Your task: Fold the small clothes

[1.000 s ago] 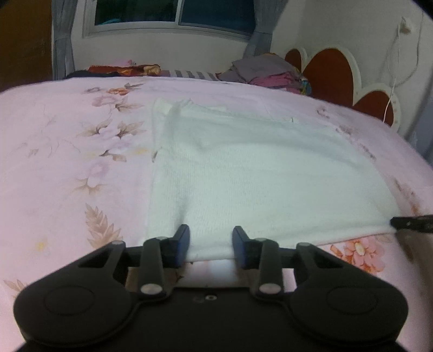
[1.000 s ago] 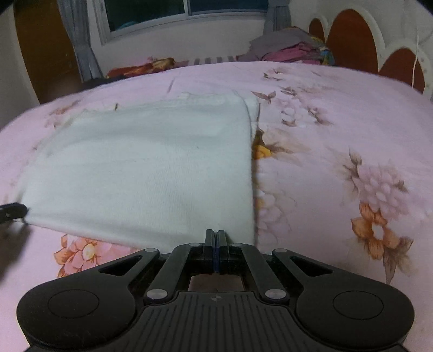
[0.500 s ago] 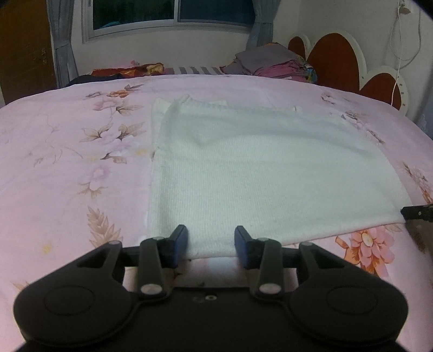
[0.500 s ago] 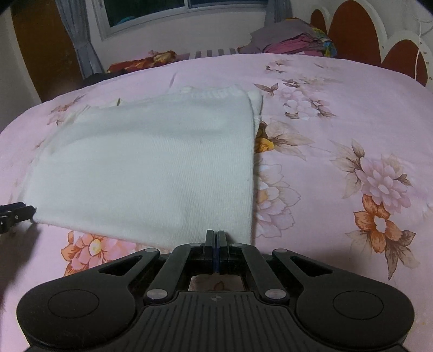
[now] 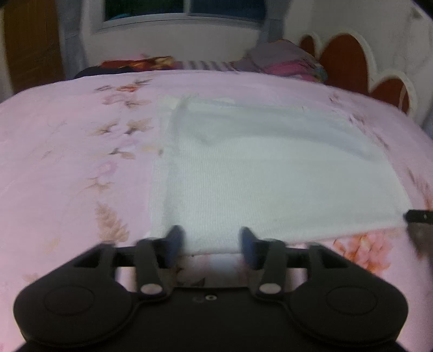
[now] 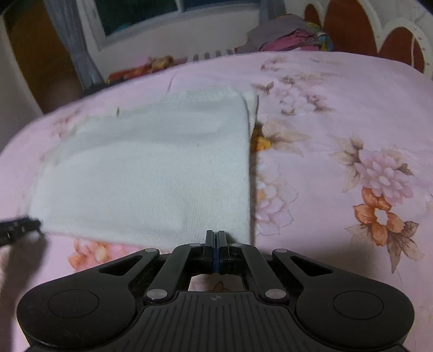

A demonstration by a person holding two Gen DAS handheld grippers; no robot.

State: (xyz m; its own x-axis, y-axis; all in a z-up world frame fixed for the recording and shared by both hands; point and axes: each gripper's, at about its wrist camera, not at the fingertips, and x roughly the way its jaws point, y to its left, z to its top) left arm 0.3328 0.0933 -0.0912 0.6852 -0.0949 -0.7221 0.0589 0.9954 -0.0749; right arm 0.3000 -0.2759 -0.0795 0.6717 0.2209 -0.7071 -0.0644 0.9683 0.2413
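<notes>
Your left gripper (image 5: 212, 245) is spreading its jaws, the near hem of the white knit garment (image 5: 270, 176) between them with no pad pressing it. Your right gripper (image 6: 215, 239) has its jaws pressed together at the garment's near right corner; whether cloth is pinched there, you cannot tell. The garment lies flat on the pink floral bedspread (image 6: 351, 113). Beyond it, a pile of clothes (image 5: 286, 61) sits by the red scalloped headboard (image 5: 349, 59), with a curtained window (image 6: 151, 16) in the far wall.
</notes>
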